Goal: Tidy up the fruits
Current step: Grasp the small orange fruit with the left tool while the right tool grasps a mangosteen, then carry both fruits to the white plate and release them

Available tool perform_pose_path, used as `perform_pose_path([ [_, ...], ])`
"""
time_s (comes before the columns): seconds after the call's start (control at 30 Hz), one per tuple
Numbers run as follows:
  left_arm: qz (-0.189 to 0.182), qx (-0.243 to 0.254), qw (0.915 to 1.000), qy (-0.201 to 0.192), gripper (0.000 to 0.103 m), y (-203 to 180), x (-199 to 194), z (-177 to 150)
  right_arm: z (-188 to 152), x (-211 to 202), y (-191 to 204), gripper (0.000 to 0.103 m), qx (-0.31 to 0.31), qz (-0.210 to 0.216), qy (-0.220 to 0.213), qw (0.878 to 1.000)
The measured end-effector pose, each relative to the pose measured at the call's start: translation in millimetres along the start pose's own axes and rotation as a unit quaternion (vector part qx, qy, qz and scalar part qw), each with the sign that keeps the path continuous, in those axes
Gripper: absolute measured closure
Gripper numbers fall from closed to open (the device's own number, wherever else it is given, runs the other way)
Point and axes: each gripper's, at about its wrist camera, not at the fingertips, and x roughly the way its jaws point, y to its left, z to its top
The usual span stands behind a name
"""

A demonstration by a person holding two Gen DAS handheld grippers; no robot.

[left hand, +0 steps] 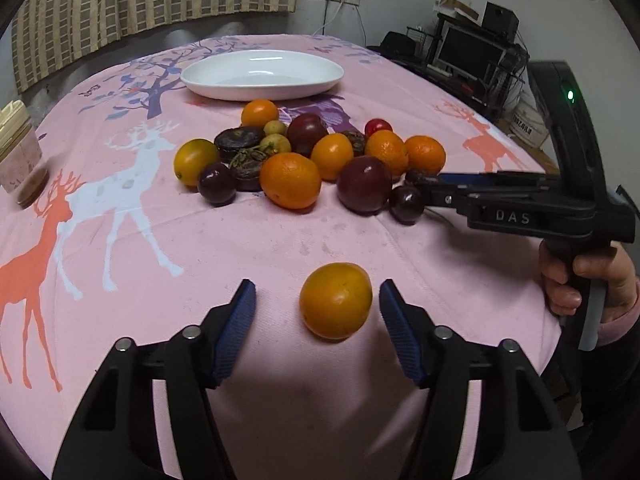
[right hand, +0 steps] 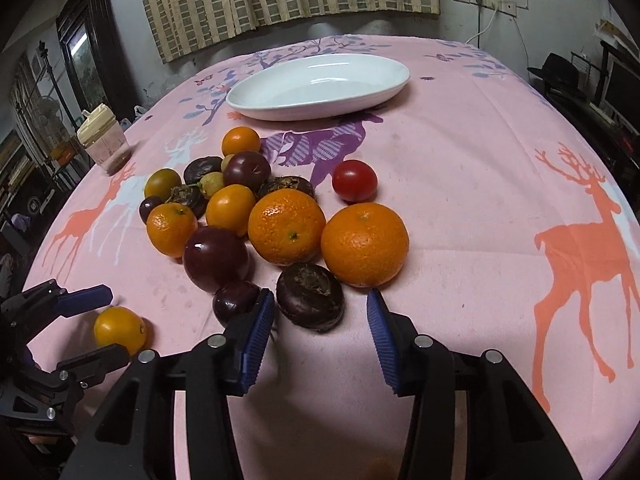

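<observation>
Left to right: left gripper [left hand: 318,304], jaws apart, brackets a lone yellow-orange fruit [left hand: 335,300] on the pink tablecloth [left hand: 260,248], pads not touching it. Beyond lies the fruit pile [left hand: 312,160], with the white dish [left hand: 262,74] behind. Right gripper [right hand: 320,312], jaws apart, flanks a dark flattened fruit [right hand: 310,302] at the pile's near edge, without contact.

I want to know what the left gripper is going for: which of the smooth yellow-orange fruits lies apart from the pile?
The smooth yellow-orange round fruit lying alone on the pink tablecloth, between the left gripper fingers, untouched. The others sit in the pile before the white oval plate.
</observation>
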Motion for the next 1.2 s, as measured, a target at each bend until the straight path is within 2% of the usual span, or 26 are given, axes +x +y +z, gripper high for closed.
perform_pose_path([
  [0.03, 0.000, 0.003, 1.0000, 0.007, 0.052, -1.4, 2.8, -0.6, -0.5, -0.7, -0.1, 0.060, -0.001, 0.002, 0.000, 1.000],
  [0.1, -0.002, 0.005, 0.9999, 0.015, 0.054, -2.8, 6.0, -0.6, -2.3, -1.8, 1.7, 0.070, -0.006, 0.007, 0.000, 1.000],
  [0.2, 0.000, 0.010, 0.9998, 0.017, 0.057, -4.1, 6.5, -1.1, -5.3, -4.9, 5.7, 0.070, -0.018, 0.000, -0.002, 1.000],
  [0.27, -0.008, 0.012, 0.9998, 0.015, 0.067, -6.3, 4.7, -3.1, -7.6, -9.3, 6.1, 0.071, -0.017, 0.008, -0.003, 1.000],
  [0.43, -0.026, 0.003, 0.9996, 0.012, 0.067, -4.5, 1.9, -2.7, -7.1, -32.5, 4.0, 0.071, -0.012, 0.029, -0.028, 0.999],
  [0.5, -0.043, -0.002, 0.9991, 0.006, 0.067, -0.1, -2.4, 2.2, 0.3, -41.3, 3.2, 0.071, -0.013, 0.034, -0.042, 0.998],
  [0.57, -0.043, 0.000, 0.9991, -0.006, 0.067, 5.0, -8.1, 13.4, 12.3, -47.1, 3.5, 0.071, -0.019, 0.037, -0.055, 0.998],
  [0.73, -0.008, 0.020, 0.9988, -0.045, 0.067, 25.7, -15.4, 73.9, 76.8, -39.9, 0.0, 0.070, -0.023, 0.034, -0.100, 0.994],
  [0.9, 0.016, 0.010, 0.9978, -0.064, 0.067, 59.2, 11.6, 161.7, 157.3, 16.5, -13.9, 0.070, -0.013, 0.017, -0.084, 0.996],
  [1.03, 0.028, -0.010, 0.9991, -0.031, 0.067, 84.9, 64.7, 222.3, 201.4, 72.9, -20.4, 0.070, -0.011, 0.008, -0.036, 0.999],
  [1.13, 0.042, -0.022, 0.9989, -0.001, 0.067, 99.0, 102.1, 243.1, 216.9, 110.9, -21.0, 0.070, -0.007, 0.003, 0.007, 1.000],
  [1.2, 0.041, -0.028, 0.9985, 0.021, 0.067, 105.3, 123.8, 250.7, 218.8, 124.3, -17.9, 0.070, -0.011, 0.003, 0.021, 1.000],
])
